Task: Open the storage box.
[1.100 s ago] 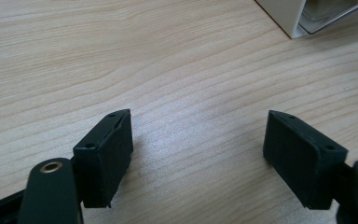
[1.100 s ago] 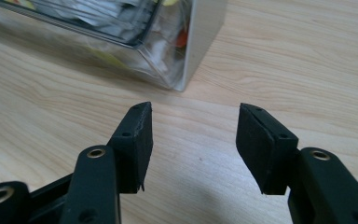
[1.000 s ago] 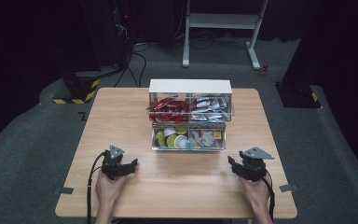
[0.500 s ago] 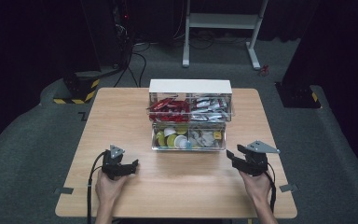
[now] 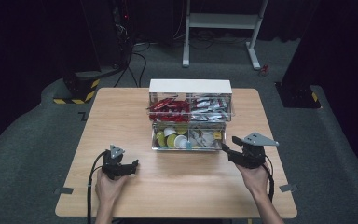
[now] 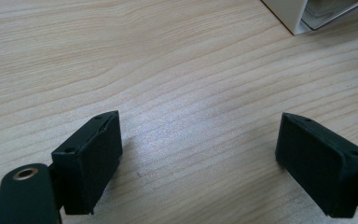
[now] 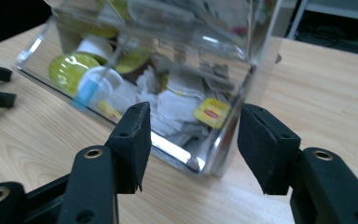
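Observation:
A clear two-tier drawer box with a white top [image 5: 189, 87] stands mid-table. Its lower drawer [image 5: 186, 140] sticks out toward me, holding yellow-green capsules [image 7: 67, 70] and tea bags with a yellow tag [image 7: 213, 112]. My right gripper [image 5: 228, 148] is open at the drawer's front right corner. In the right gripper view [image 7: 193, 135] its jaws straddle that clear corner [image 7: 214, 158] without touching it. My left gripper [image 5: 133, 165] rests open near the table's front left. Bare wood lies between its jaws in the left gripper view [image 6: 198, 149].
The upper drawers hold red packets [image 5: 168, 106] and silver packets [image 5: 209, 105]. The wooden table [image 5: 121, 116] has open room left, right and in front of the box. A corner of the box [image 6: 298, 14] shows far ahead of the left gripper. Dark floor and stands surround the table.
My right gripper has risen and moved forward and left, up to the lower drawer's front right corner. The left gripper has stayed in place.

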The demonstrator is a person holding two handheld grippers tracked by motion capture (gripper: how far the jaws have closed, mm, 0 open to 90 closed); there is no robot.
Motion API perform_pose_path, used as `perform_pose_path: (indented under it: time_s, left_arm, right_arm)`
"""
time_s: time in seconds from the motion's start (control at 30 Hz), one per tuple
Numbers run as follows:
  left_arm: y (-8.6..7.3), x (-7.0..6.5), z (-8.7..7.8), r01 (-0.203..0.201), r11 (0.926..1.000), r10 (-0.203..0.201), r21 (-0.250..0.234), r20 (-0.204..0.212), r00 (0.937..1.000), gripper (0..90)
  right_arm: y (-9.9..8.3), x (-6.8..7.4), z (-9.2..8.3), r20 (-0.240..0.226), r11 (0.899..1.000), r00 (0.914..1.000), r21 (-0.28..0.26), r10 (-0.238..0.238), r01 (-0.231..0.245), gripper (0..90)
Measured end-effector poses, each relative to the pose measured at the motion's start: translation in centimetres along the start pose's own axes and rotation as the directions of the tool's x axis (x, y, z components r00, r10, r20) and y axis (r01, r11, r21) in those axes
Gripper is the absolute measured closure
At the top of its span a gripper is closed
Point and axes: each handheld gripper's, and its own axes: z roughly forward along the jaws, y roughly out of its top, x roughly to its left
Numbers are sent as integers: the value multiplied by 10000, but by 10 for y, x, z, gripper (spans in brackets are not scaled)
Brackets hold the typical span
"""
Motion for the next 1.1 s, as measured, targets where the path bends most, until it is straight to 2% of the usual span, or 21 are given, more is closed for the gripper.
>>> perform_pose_path:
  time_s: [0.33,0.47,0.57,0.83,1.1]
  left_arm:
    - [0,0,0,-25,10000,25,27,-5,10000,147]
    - [0,0,0,-27,10000,27,26,0,10000,151]
    - [0,0,0,-15,10000,15,18,17,10000,154]
    - [0,0,0,4,10000,-4,-11,-7,10000,154]
    - [0,0,0,64,10000,-64,-19,-28,10000,162]
  right_arm:
    - [19,5,-4,-454,9994,9985,-176,-297,289,404]
    - [25,8,-7,-609,9985,9968,-219,-517,504,426]
    - [37,9,-12,-861,9974,9938,-251,-701,682,464]
    - [55,6,-16,-1265,9968,9897,-528,-666,604,501]
    - [69,4,-14,-1207,9926,9904,-1086,-674,543,541]
